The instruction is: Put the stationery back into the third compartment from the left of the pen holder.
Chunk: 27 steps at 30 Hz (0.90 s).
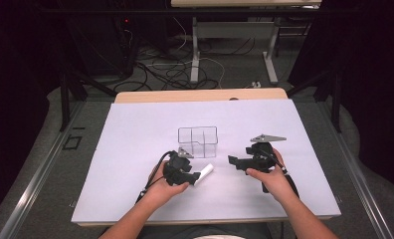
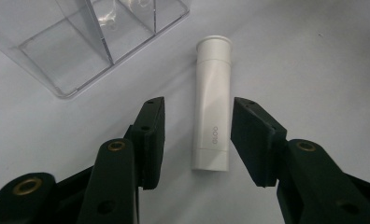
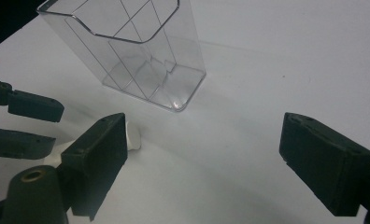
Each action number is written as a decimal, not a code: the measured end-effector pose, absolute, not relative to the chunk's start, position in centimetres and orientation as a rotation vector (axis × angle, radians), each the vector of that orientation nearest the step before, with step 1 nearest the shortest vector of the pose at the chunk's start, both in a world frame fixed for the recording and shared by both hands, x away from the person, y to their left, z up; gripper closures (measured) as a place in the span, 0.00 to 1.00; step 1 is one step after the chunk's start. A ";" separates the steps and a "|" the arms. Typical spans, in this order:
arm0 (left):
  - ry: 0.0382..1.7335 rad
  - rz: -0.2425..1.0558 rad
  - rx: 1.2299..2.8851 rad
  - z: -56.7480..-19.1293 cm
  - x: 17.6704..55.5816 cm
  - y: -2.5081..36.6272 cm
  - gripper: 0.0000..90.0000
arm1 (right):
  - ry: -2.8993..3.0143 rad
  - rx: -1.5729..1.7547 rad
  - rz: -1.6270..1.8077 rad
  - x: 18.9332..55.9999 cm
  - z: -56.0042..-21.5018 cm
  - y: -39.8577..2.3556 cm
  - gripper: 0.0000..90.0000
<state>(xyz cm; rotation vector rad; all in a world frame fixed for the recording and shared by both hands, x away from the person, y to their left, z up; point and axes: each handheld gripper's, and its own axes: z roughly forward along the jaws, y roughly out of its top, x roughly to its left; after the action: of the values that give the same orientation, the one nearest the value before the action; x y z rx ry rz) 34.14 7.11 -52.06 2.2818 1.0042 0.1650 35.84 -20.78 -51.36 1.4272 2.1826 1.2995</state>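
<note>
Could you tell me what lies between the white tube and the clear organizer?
Nothing: in the left gripper view, bare white table separates the white tube from the clear organizer.

Clear organizer (image 1: 198,141) stands just beyond the white tube (image 1: 205,174); table (image 1: 135,149) elsewhere open.

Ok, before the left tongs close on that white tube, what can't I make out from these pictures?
- White tube: its small grey print is too small to read in the left gripper view.
- In the right gripper view the near jaw of the right tongs covers most of it.
- Clear organizer: top cut off by the frame edge in the left gripper view.
</note>
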 end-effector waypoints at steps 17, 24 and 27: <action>1.024 0.086 2.412 -53.4 34.8 5.7 0.69 | 2.182 1.451 1.291 36.1 -51.6 -21.1 0.17; 1.025 0.066 2.441 -53.5 34.7 5.6 0.74 | 2.179 1.450 1.290 36.2 -51.8 -21.2 0.17; 1.028 0.061 2.441 -53.5 34.8 5.6 0.74 | 2.189 1.459 1.281 36.1 -51.8 -21.1 0.17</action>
<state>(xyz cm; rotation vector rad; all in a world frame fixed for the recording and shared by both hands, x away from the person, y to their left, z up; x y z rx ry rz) 34.75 5.61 -53.50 2.4414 1.0283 0.0607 36.11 -21.13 -51.75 1.4593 2.1891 1.2814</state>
